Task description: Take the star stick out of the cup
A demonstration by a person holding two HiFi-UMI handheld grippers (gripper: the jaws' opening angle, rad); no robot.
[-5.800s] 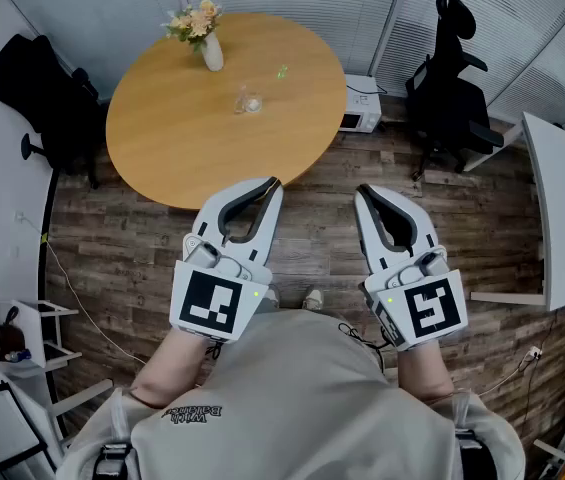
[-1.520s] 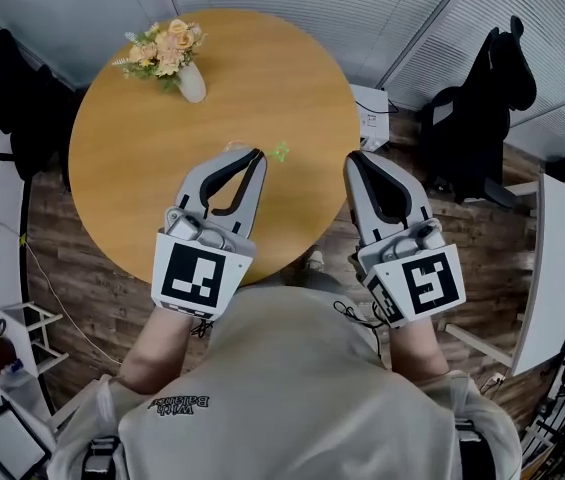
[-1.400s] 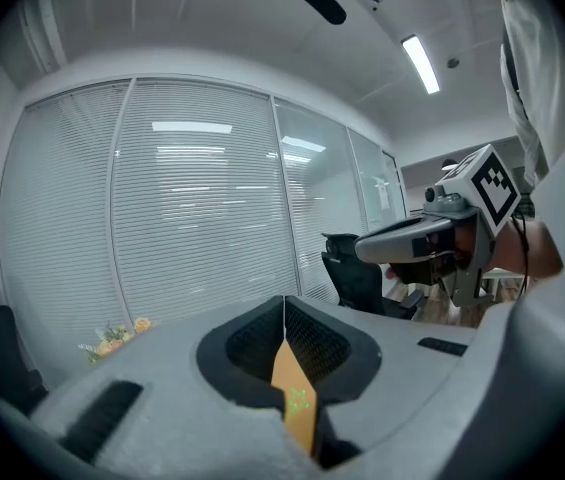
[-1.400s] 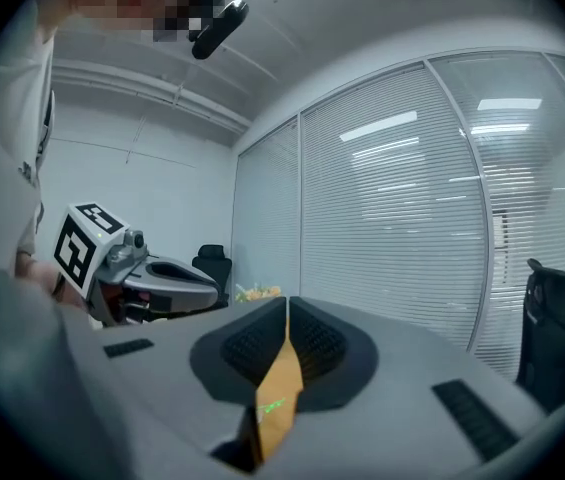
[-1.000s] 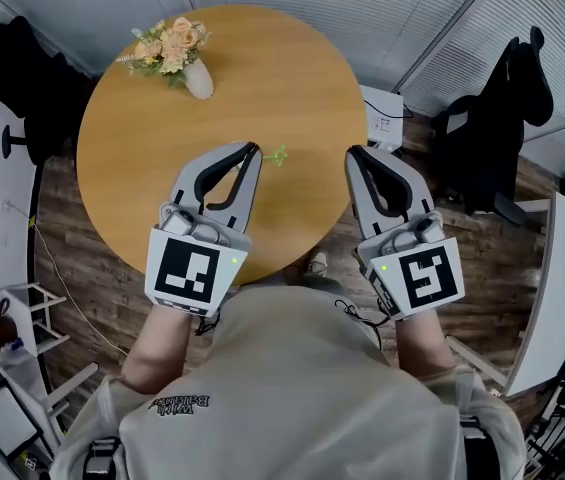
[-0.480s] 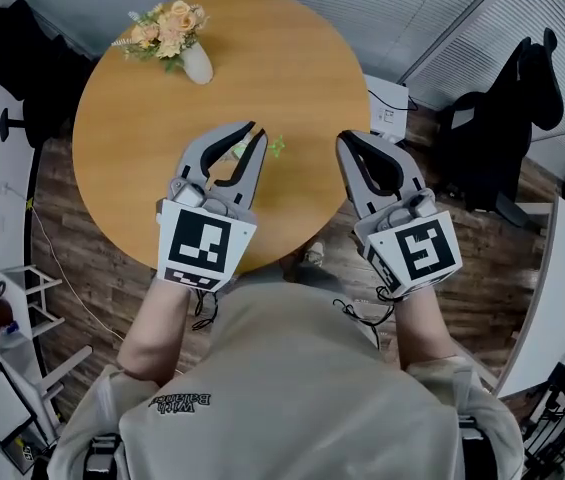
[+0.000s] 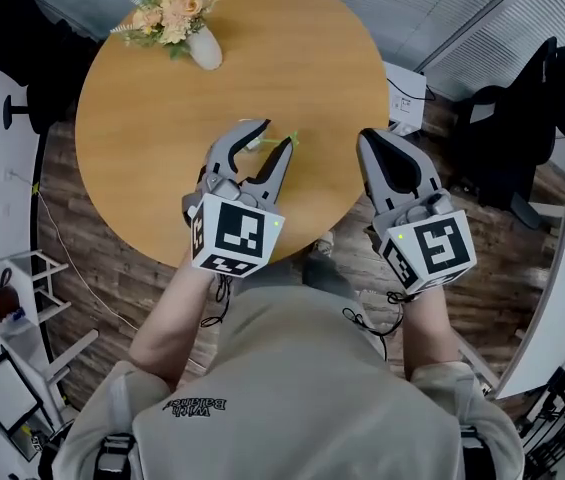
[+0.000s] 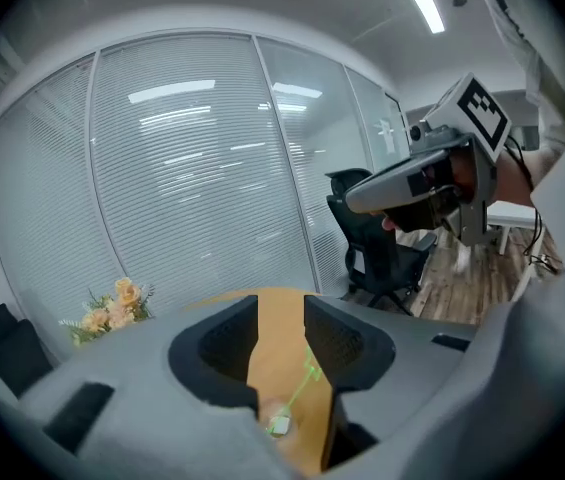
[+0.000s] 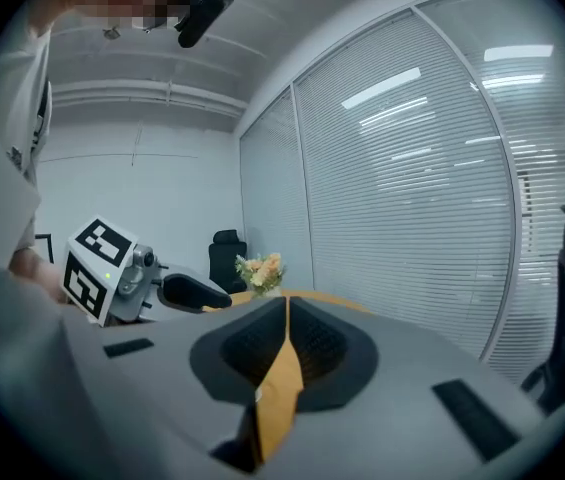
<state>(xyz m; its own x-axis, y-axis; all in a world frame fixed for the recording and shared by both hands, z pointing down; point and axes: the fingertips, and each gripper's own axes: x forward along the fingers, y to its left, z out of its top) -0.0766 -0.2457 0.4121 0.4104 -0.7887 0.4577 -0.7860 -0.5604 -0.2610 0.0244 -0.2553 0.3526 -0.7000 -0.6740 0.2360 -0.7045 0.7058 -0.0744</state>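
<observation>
My left gripper [image 7: 274, 137] hangs over the near side of the round wooden tabletop [image 7: 142, 118]; its fingers are apart and opening. In the left gripper view the gap between them [image 8: 282, 320] frames the green star stick [image 8: 304, 376]; neither pad touches it. The stick leans up and away, toward my right-hand finger, with its lower end down in the clear cup [image 8: 276, 425], which is only a pale blur low in that gap. From the head view the cup [image 7: 254, 140] sits between the two fingers, and the star stick [image 7: 288, 141] shows just beside the tip of the right-hand one.

My right gripper [image 7: 373, 138] is held off the tabletop's edge, above the wooden floor [image 7: 112, 268], well apart from the cup. Its fingers are together at the tips [image 9: 285, 313] with nothing in them; only a wedge of tabletop shows below where they meet.

A vase of flowers [image 7: 190, 30] stands at the far left of the tabletop; a black office chair [image 7: 537, 108] stands off to the right.
</observation>
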